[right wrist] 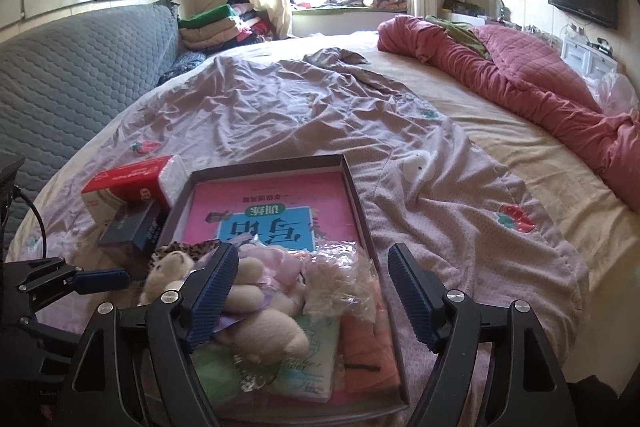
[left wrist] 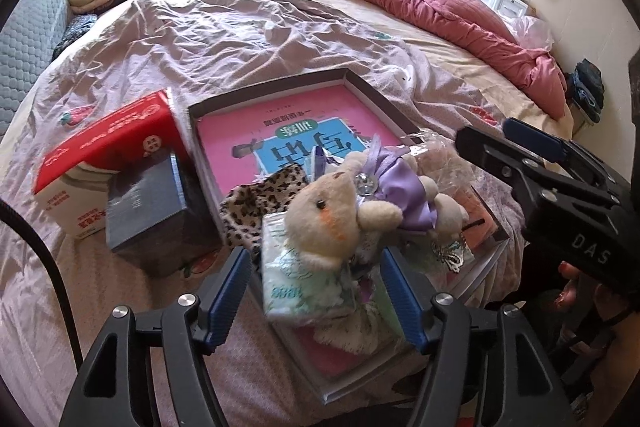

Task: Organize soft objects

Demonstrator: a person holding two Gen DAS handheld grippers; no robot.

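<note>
Rumpled bed, cream plush bear, purple dress

Both grippers are black frames with silver screws; left gripper and right gripper carry ribbed blue pads.

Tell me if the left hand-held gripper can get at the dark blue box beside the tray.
Probably yes. The dark blue box lies uncovered on the bedspread, just left of the open left hand-held gripper; only the red-and-white carton leans on its far side.
</note>
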